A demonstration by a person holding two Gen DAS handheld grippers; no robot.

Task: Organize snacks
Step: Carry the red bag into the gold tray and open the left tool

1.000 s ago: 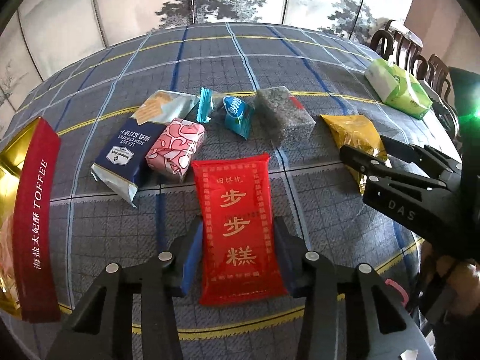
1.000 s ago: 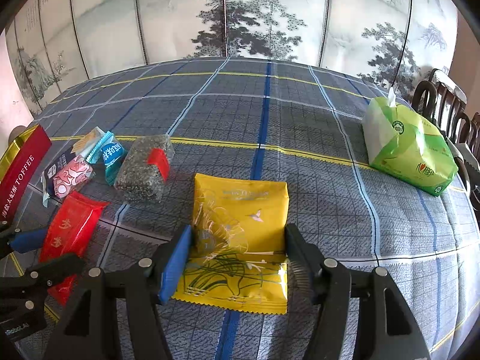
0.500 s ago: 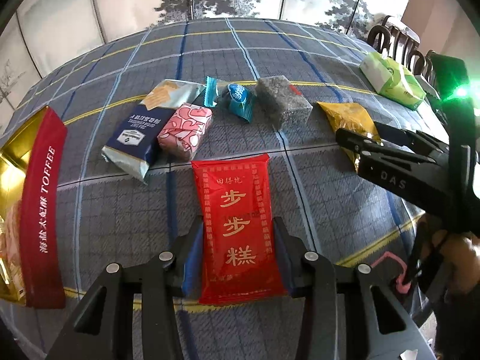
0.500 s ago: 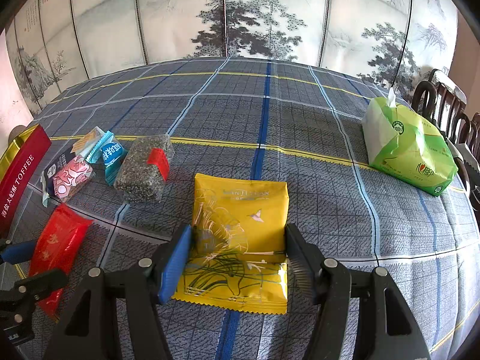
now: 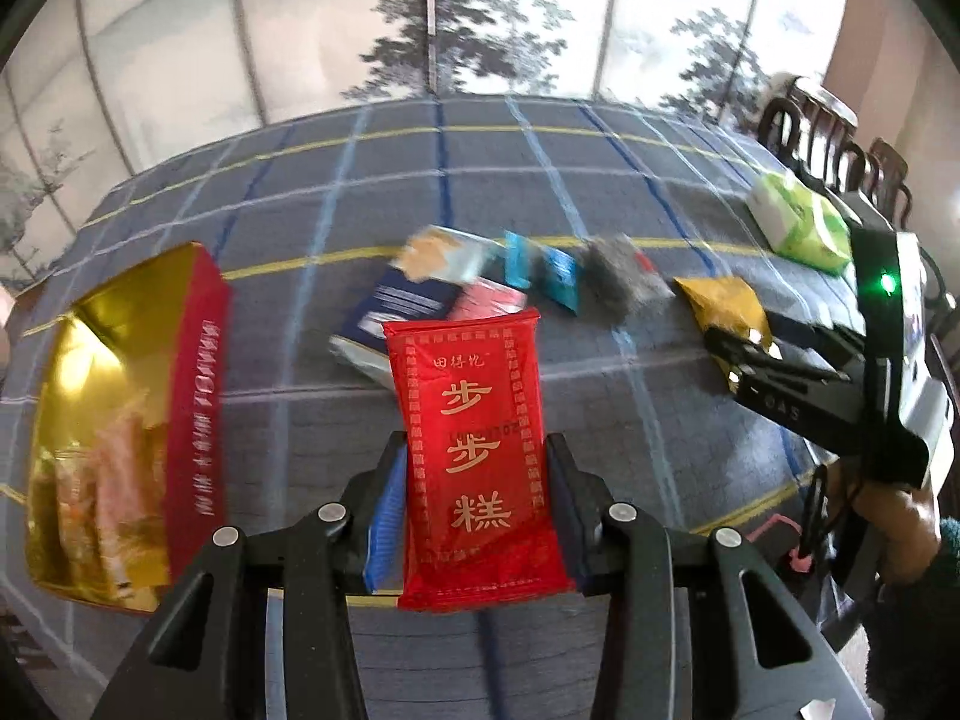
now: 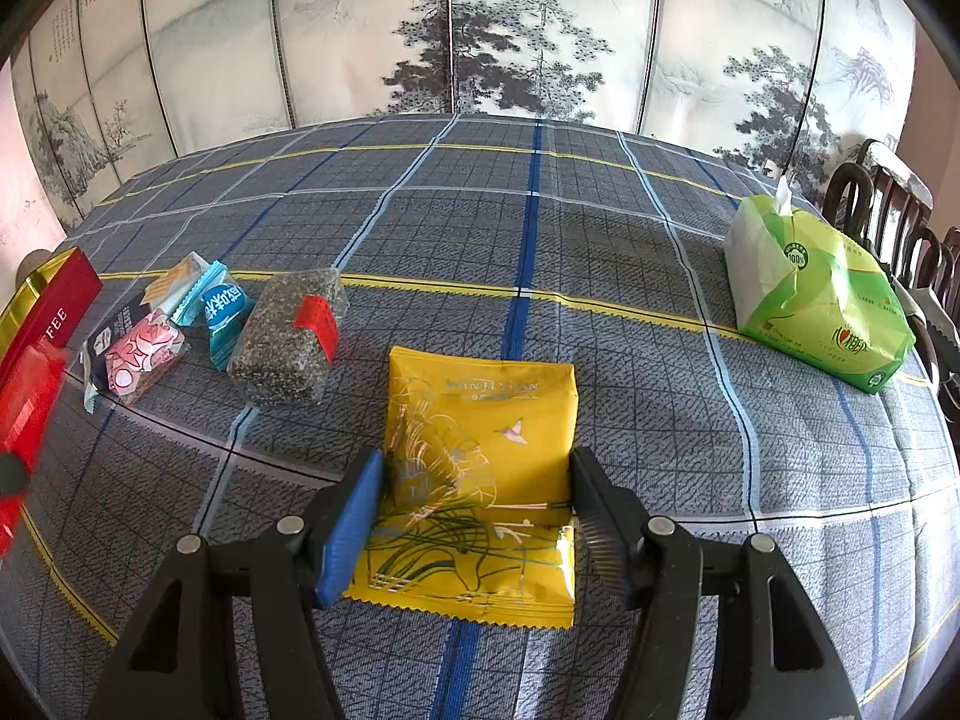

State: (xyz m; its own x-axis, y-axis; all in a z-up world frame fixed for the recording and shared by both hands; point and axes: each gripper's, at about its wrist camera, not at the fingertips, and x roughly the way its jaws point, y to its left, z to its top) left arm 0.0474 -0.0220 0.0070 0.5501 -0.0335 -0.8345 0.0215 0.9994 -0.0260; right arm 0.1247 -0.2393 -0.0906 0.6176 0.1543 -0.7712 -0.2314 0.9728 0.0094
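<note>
The left gripper (image 5: 477, 498) clamps a red snack packet (image 5: 474, 450) lifted clear of the bench (image 6: 600, 228), apparently bound for the open red-and-gold toffee box (image 5: 120, 408) at far left. The right gripper (image 6: 477, 516) brackets a yellow packet (image 6: 480, 480) lying flat; whether it is pinched cannot be told. Loose snacks (image 6: 210, 330) line the plaid cloth before a painted folding screen (image 6: 480, 30).

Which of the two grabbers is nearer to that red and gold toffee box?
Left. The left gripper, clamped on the red packet, is beside the toffee box. The right gripper straddles the yellow packet, far across the snack row.
</note>
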